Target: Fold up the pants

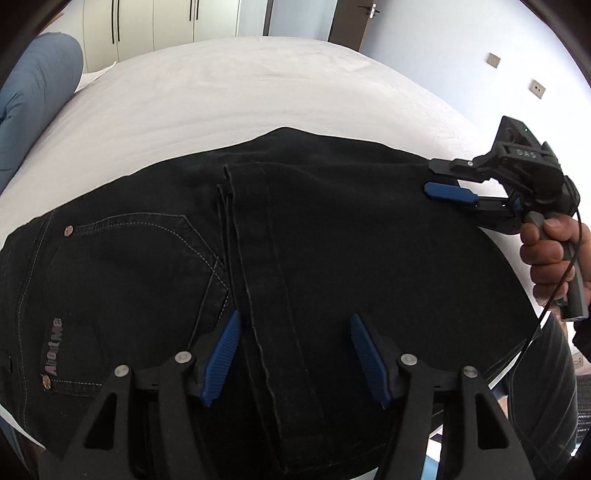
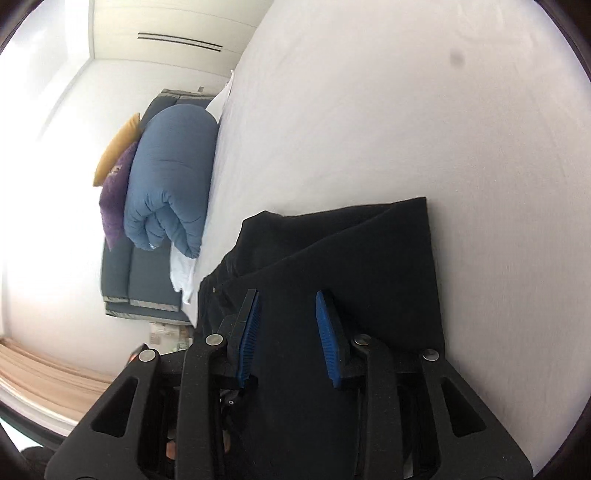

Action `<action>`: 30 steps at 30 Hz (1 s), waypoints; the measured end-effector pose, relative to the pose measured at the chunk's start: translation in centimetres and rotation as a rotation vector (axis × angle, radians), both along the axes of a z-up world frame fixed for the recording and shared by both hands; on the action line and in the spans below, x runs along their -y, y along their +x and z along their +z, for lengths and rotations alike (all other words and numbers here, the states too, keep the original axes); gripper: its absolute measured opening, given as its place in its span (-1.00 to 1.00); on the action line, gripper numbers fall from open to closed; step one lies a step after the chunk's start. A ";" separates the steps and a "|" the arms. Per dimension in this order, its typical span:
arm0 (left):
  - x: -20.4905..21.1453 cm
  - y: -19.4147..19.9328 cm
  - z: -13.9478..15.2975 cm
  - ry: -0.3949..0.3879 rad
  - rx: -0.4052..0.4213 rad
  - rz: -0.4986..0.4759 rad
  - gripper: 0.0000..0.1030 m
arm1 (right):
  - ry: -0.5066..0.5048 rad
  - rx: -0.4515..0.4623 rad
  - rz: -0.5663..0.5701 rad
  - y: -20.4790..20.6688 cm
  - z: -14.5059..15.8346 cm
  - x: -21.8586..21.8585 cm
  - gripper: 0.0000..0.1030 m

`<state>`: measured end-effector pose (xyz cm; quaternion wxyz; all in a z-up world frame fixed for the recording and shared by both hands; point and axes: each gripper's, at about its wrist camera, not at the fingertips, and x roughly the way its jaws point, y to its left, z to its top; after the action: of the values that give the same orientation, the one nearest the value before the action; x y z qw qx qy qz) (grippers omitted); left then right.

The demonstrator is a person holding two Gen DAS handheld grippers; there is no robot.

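Black jeans lie folded on a white bed, the leg ends laid over the seat and its back pocket. My left gripper is open and hovers just above the near edge of the jeans, its blue pads on either side of the leg hem. My right gripper is at the jeans' right fold edge, held by a hand. In the right wrist view the right gripper is open over the black jeans, empty.
A rolled blue duvet with purple and mustard cushions lies on a grey sofa left of the bed. The duvet also shows in the left wrist view. White wardrobes and a door stand behind.
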<state>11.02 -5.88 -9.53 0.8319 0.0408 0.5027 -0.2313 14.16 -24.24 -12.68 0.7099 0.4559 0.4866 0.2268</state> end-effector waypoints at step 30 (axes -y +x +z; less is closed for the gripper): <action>0.7 -1.3 -0.6 -0.019 0.006 0.010 0.42 | -0.130 -0.017 0.383 -8.3 2.0 -5.4 -0.65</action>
<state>9.68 -6.61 -10.11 0.8350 0.0312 0.4981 -0.2317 5.89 -18.83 -10.72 0.6776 0.3101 0.5839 0.3221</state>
